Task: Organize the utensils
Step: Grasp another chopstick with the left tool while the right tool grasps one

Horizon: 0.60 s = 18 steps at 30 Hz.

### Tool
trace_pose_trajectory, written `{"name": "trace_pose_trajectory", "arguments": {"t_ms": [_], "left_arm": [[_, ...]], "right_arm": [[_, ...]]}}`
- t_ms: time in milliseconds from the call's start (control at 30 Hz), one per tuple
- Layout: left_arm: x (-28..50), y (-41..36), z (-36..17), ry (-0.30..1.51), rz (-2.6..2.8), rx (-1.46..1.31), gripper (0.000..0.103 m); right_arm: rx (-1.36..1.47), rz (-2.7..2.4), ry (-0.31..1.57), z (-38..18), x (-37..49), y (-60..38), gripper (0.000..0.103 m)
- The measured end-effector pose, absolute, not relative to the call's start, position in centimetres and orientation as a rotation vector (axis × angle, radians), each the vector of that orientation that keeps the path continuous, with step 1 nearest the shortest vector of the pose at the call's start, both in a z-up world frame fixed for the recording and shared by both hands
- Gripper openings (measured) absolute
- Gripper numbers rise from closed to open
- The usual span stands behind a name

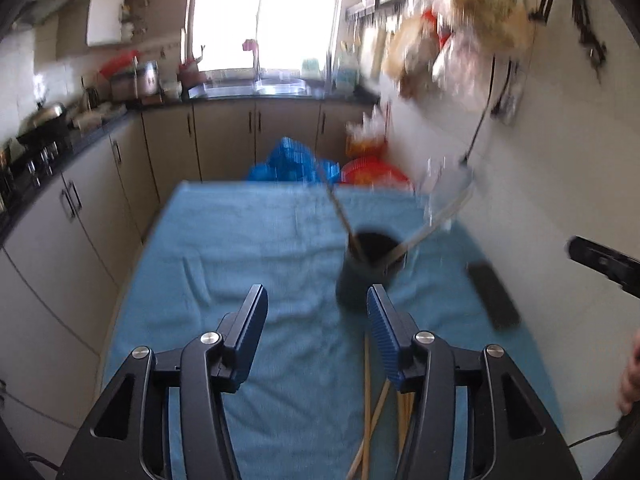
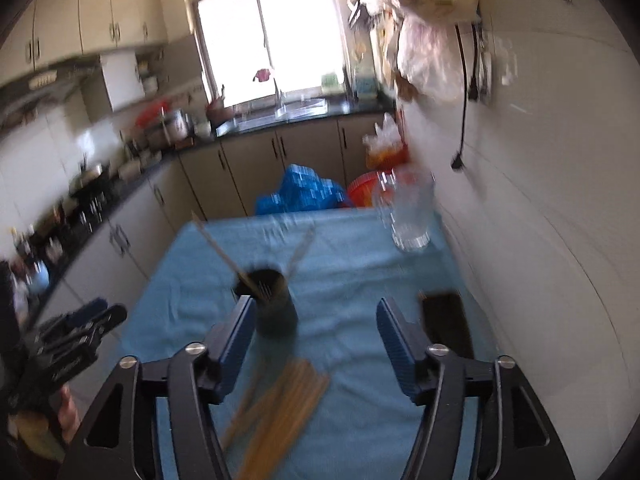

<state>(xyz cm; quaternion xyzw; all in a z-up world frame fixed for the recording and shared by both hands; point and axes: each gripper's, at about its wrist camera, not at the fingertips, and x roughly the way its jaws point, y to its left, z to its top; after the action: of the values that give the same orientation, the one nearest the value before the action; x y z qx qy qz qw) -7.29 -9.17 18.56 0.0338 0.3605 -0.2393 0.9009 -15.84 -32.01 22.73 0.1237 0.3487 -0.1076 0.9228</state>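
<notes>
Two grippers, left (image 1: 316, 320) and right (image 2: 314, 332), jaws apart, empty. Chopstick bundle (image 2: 276, 404) loose on blue towel (image 2: 352, 248), just before dark holder cup (image 2: 274, 300) already holding few sticks. Risk: hasty grab scatters bundle; finger nudge tips cup.

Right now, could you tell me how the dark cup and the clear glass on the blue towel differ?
The dark cup is opaque and holds utensils that lean out of its mouth; the clear glass is see-through and seems to hold none. The cup stands near the middle of the blue towel, just beyond the loose chopsticks; the glass stands at the far corner by the wall. Both stand upright.
</notes>
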Motion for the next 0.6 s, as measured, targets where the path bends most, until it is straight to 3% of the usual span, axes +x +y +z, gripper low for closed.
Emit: {"name": "trace_pose_trajectory", "arguments": {"t_ms": [167,233,333,467,600], "left_arm": [[-6.6,-11.2,11.2,0.917,-0.522,0.102,0.050],[-6.2,-12.6,8.8,0.966,-0.533,0.133,0.043],[-5.5,-14.8,6.2,1.028,-0.561,0.162,0.040],[-4.2,-16.6,4.5,1.066,-0.565,0.185,0.040],[-2.6,-17.8,3.1,1.113,-0.565,0.225,0.024]], "right_arm": [[0.295,-0.179,0.899,15.1,-17.7,-31.8,0.068],[0.374,-0.130,0.966,11.1,-17.4,-31.7,0.042],[0.452,-0.095,1.027,6.3,-16.0,-31.9,0.029],[0.521,-0.089,1.045,2.8,-14.1,-31.9,0.027],[0.525,-0.115,1.048,1.7,-12.1,-32.1,0.026]]}}
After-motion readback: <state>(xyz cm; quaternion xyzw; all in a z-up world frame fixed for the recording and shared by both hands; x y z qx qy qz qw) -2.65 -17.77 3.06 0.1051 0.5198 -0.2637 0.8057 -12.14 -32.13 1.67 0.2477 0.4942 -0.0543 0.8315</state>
